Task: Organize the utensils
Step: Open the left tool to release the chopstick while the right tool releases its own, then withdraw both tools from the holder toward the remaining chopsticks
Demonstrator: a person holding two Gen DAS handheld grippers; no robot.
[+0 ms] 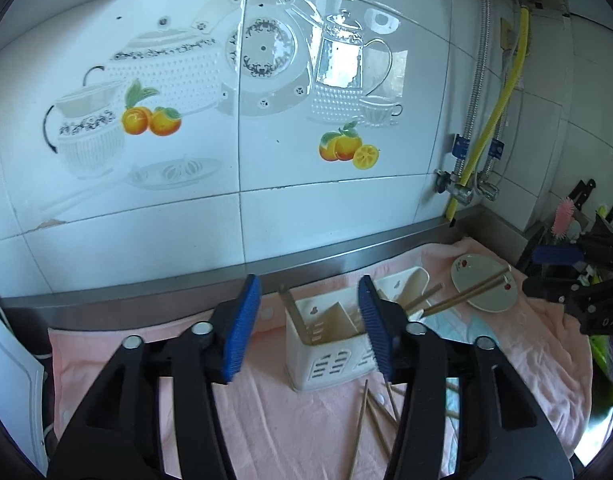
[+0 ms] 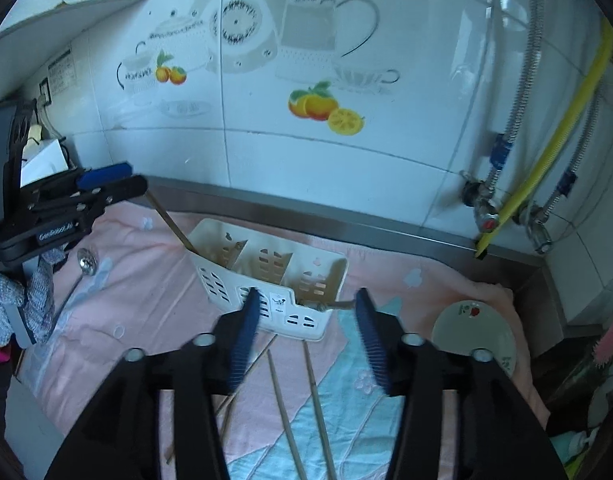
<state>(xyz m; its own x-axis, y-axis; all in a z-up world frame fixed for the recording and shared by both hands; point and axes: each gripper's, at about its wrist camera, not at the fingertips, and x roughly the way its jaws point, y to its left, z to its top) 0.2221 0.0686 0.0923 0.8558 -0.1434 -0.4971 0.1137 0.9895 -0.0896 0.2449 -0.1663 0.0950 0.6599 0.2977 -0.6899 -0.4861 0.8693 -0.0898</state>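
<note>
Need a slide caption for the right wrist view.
Open right tool hovers above loose chopsticks before the white utensil caddy on pink cloth.

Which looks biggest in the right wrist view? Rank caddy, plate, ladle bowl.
1. White utensil caddy, clearly largest.
2. Small plate.
3. Metal ladle bowl, smallest, though it sits farther off to the side.
</note>
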